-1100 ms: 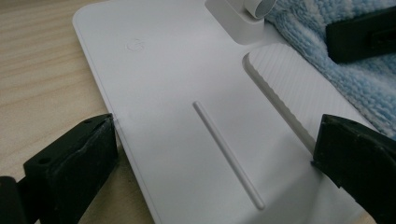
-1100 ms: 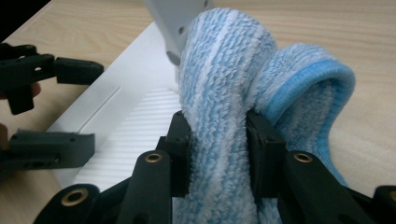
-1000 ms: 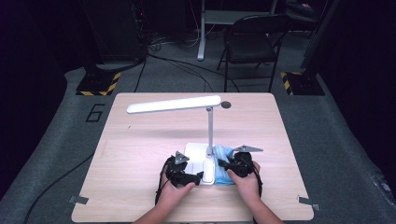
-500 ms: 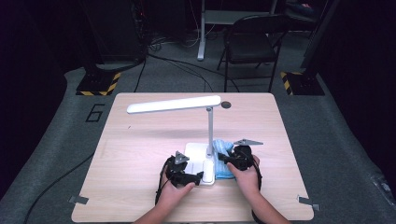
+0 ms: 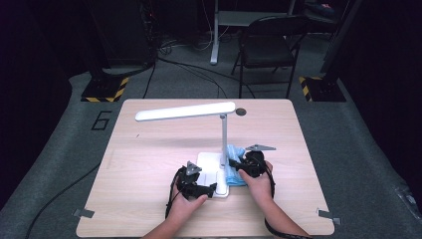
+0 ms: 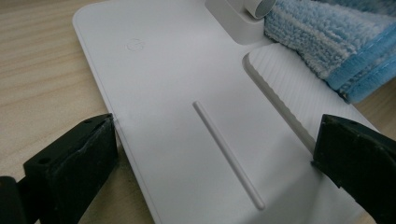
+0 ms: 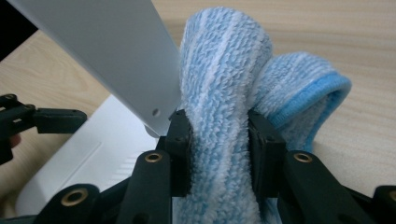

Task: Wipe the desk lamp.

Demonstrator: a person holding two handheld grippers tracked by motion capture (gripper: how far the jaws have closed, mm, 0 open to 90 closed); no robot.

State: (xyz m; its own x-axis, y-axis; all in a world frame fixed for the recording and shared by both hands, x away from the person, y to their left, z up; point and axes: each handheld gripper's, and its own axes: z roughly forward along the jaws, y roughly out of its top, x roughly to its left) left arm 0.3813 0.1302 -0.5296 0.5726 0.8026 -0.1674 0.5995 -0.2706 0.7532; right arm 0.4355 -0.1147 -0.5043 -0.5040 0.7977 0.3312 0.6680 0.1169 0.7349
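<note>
A white desk lamp stands on the wooden table (image 5: 149, 164), with a flat base (image 5: 211, 167), a thin upright (image 5: 224, 137) and a long head (image 5: 186, 111). My left gripper (image 5: 209, 189) reaches in from the base's near left. In the left gripper view its jaws press on the two long edges of the base (image 6: 187, 93), gripper (image 6: 215, 130). My right gripper (image 5: 240, 165) is shut on a folded blue cloth (image 5: 234, 172), which lies against the foot of the upright. In the right gripper view the cloth (image 7: 224, 60) bulges between the pads (image 7: 180, 140), next to the upright (image 7: 107, 46).
A small dark round mark (image 5: 241, 112) sits near the table's far edge. A black folding chair (image 5: 271, 45) and a stand (image 5: 215, 30) are on the floor beyond the table, with cables. The table's left half and far right are bare wood.
My right gripper has moved away from the near edge with the cloth, up along the base's right side towards the upright. The left gripper and lamp have stayed put.
</note>
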